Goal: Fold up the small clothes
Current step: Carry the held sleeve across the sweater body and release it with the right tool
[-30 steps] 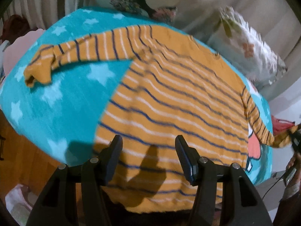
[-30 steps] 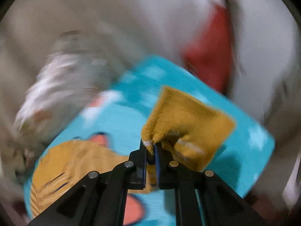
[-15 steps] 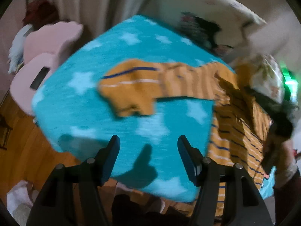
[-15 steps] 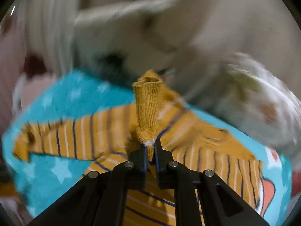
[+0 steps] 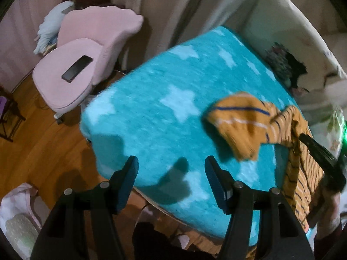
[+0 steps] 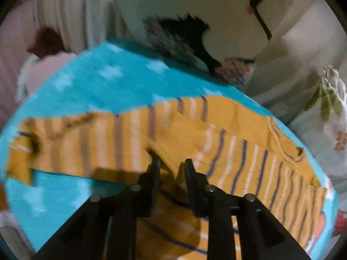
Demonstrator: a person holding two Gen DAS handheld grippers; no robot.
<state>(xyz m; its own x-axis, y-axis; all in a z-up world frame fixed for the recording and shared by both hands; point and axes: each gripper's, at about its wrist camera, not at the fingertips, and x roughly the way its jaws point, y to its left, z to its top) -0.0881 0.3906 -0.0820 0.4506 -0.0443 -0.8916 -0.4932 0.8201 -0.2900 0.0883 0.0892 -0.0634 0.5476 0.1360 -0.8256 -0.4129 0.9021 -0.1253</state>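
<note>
jaws of left gripper (image 5: 171, 181) spread wide, empty; right gripper (image 6: 172, 173) jaws parted over striped sweater (image 6: 238, 151) on star blanket (image 5: 151, 112). one sleeve looks folded in; other sleeve (image 6: 76, 147) and body left.

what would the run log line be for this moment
step: fold sleeves | left tongs: open, above blanket | right tongs: parted over striped sweater | left sleeve: flat, unfolded

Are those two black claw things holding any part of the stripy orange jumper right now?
No. The left gripper is open over the blanket; the right gripper is open over the sweater's folded sleeve, gripping nothing.
</note>
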